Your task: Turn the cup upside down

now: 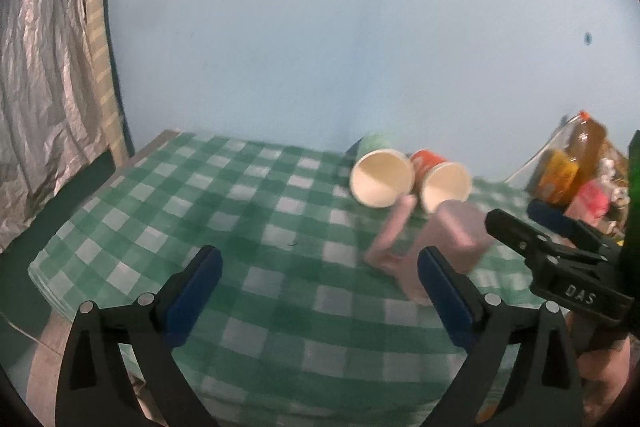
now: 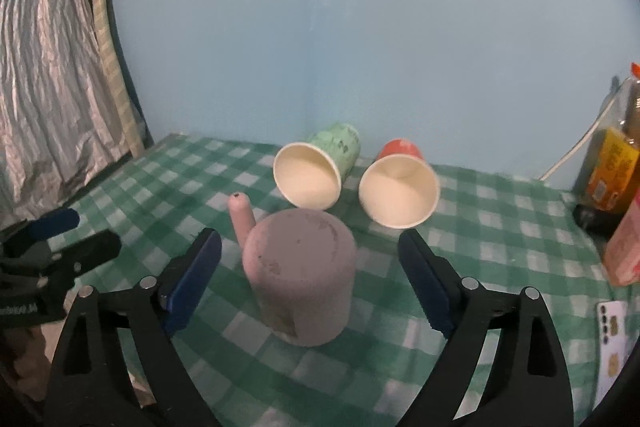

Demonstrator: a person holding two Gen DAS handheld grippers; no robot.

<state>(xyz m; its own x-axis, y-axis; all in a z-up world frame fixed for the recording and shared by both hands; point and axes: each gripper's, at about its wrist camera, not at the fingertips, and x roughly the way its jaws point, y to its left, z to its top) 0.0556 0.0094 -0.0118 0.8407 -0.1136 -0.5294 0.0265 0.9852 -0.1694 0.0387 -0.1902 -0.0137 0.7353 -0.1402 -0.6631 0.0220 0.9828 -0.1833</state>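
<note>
Your right gripper [image 2: 308,275] is standing with its jaws spread wide, and the pink mug [image 2: 300,271] is sitting upside down between the blue pads [image 2: 192,275], touching neither. Its handle [image 2: 241,221] is pointing toward the far left corner of the table [image 2: 500,251], which is wearing a green checked cloth.

Your left gripper [image 1: 320,291] is also gaping wide over bare cloth, gripping nothing; the mug [image 1: 452,247] is showing blurred just beyond its right pad. The letters "DAS" are readable on the right gripper's body in the left wrist view.

Behind the mug, a green paper cup [image 2: 316,167] and an orange paper cup [image 2: 400,187] are lying on their sides near the table's far edge, mouths facing you. A yellow-labelled bottle [image 2: 612,163] is standing at the right edge; its print is too small to read.
</note>
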